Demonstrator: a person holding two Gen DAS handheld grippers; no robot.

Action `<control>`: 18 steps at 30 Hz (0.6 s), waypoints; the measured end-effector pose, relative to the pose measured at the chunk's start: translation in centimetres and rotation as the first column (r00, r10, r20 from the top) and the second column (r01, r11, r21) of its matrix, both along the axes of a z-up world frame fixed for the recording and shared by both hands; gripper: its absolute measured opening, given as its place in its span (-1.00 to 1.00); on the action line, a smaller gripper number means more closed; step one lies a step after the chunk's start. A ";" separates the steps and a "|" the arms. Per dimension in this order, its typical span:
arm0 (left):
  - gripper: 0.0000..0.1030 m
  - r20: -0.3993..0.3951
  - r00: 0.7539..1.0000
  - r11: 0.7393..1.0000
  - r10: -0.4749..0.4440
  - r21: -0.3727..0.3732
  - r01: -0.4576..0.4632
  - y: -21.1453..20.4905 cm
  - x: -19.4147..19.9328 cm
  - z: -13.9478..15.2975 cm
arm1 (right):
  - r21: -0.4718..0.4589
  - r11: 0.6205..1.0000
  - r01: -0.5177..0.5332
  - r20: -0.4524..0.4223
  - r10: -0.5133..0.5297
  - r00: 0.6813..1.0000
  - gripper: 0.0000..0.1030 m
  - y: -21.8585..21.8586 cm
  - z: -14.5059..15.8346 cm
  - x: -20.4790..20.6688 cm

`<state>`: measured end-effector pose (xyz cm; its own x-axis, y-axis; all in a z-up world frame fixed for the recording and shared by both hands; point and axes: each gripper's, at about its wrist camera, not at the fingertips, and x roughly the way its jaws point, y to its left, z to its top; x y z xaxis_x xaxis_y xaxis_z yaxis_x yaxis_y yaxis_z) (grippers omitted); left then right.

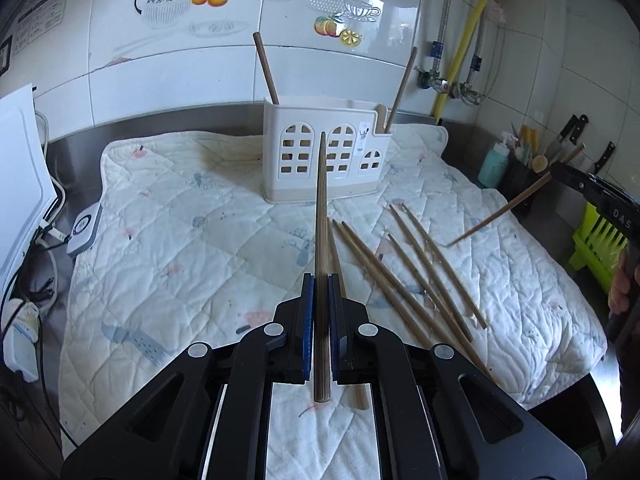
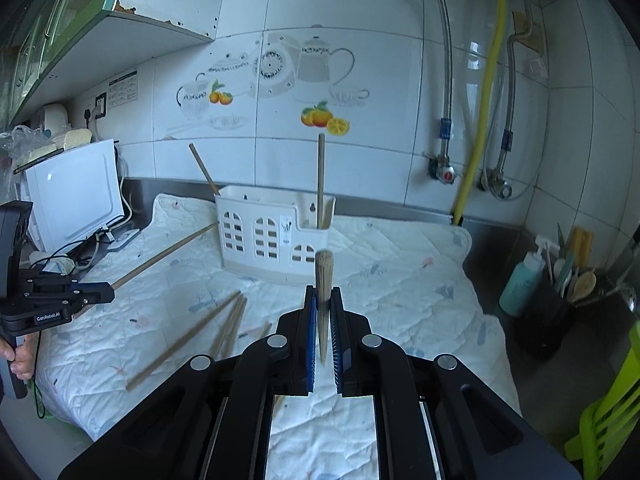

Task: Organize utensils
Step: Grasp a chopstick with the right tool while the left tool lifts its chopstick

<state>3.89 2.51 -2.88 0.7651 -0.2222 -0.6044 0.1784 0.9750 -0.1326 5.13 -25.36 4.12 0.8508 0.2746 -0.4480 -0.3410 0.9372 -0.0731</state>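
Note:
In the left wrist view my left gripper (image 1: 320,282) is shut on a wooden chopstick (image 1: 321,208) that points ahead at the white utensil holder (image 1: 326,160). Two chopsticks stand in the holder, one on the left (image 1: 266,68) and one on the right (image 1: 402,88). Several loose chopsticks (image 1: 420,272) lie on the quilted cloth (image 1: 180,220). At the right edge, my right gripper (image 1: 555,171) grips another chopstick (image 1: 504,210) above the cloth. In the right wrist view my right gripper (image 2: 323,296) is shut on that chopstick (image 2: 323,272), which is tilted up, and the left gripper (image 2: 110,291) holds its chopstick (image 2: 168,254) at the left.
A white appliance (image 2: 76,192) with cables stands left of the cloth. At the right are a black pot of spoons (image 2: 540,316), a teal bottle (image 2: 520,284), a green rack (image 2: 608,420) and knives (image 1: 572,132). Pipes run down the tiled wall (image 2: 480,120).

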 end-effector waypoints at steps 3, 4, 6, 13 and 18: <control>-0.90 -0.001 1.000 1.000 -0.004 -0.004 0.004 0.2 0.5 0.7 | 0.011 1.000 -0.012 0.012 0.012 1.000 -0.87 0.1 0.9 0.6; -0.90 -0.002 1.000 1.000 -0.006 -0.005 0.006 0.3 0.7 0.9 | 0.010 1.000 -0.014 0.016 0.014 1.000 -0.87 0.2 1.2 0.6; -0.90 -0.013 1.000 1.000 -0.011 -0.003 0.011 0.4 1.0 1.0 | 0.011 1.000 -0.020 0.025 0.019 1.000 -0.87 0.5 1.6 0.7; -0.90 0.004 1.000 1.000 -0.001 -0.006 0.001 0.5 0.8 1.0 | 0.011 0.999 -0.031 0.028 0.031 0.999 -0.87 0.9 1.7 0.8; -0.90 -0.008 1.000 1.000 -0.014 -0.010 0.013 0.4 0.9 0.8 | 0.018 0.999 -0.028 0.027 0.027 0.999 -0.87 0.7 1.5 0.8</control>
<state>4.75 2.95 -2.06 0.7573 -0.2383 -0.6081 0.1905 0.9712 -0.1434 5.97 -24.61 5.67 0.8543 0.3060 -0.4202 -0.3648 0.9288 -0.0653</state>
